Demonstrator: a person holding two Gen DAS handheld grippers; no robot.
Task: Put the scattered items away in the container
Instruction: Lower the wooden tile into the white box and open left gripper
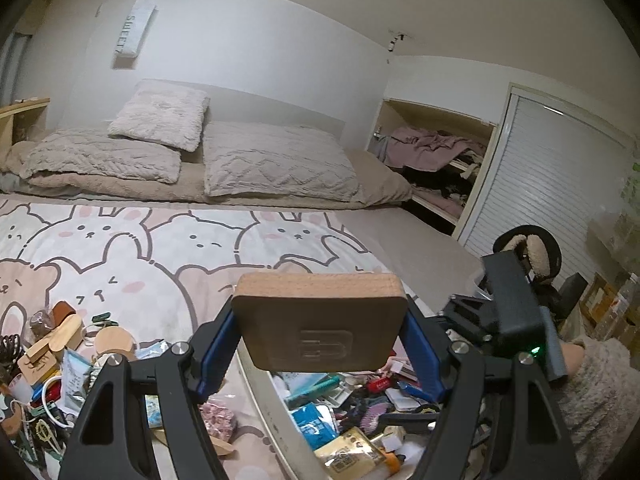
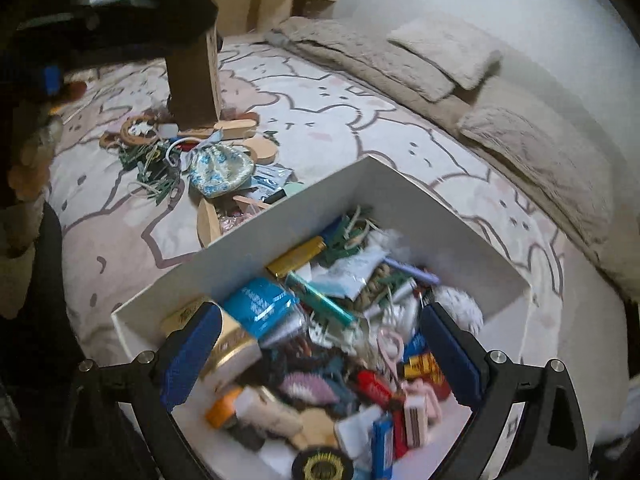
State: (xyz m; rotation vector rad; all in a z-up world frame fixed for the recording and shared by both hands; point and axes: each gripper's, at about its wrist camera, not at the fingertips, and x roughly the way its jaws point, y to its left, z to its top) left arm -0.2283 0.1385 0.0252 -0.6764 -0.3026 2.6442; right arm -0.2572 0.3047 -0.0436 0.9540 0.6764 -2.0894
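I am looking over a bed spread with a bunny-print blanket point(image 1: 168, 256), and the white container point(image 2: 280, 236) is sitting directly under my right gripper point(image 2: 320, 356), already heaped with small items. The scattered pile point(image 1: 56, 356) is lying on the blanket to the lower left of my left gripper point(image 1: 316, 348). I am holding a flat wooden block point(image 1: 320, 324) clamped between the left pads, while the right jaws are standing wide and gripping nothing.

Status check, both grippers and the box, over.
Left gripper clamped on wooden block. Right gripper open, empty, above white box. Loose pile remains on blanket. Nothing blocking.
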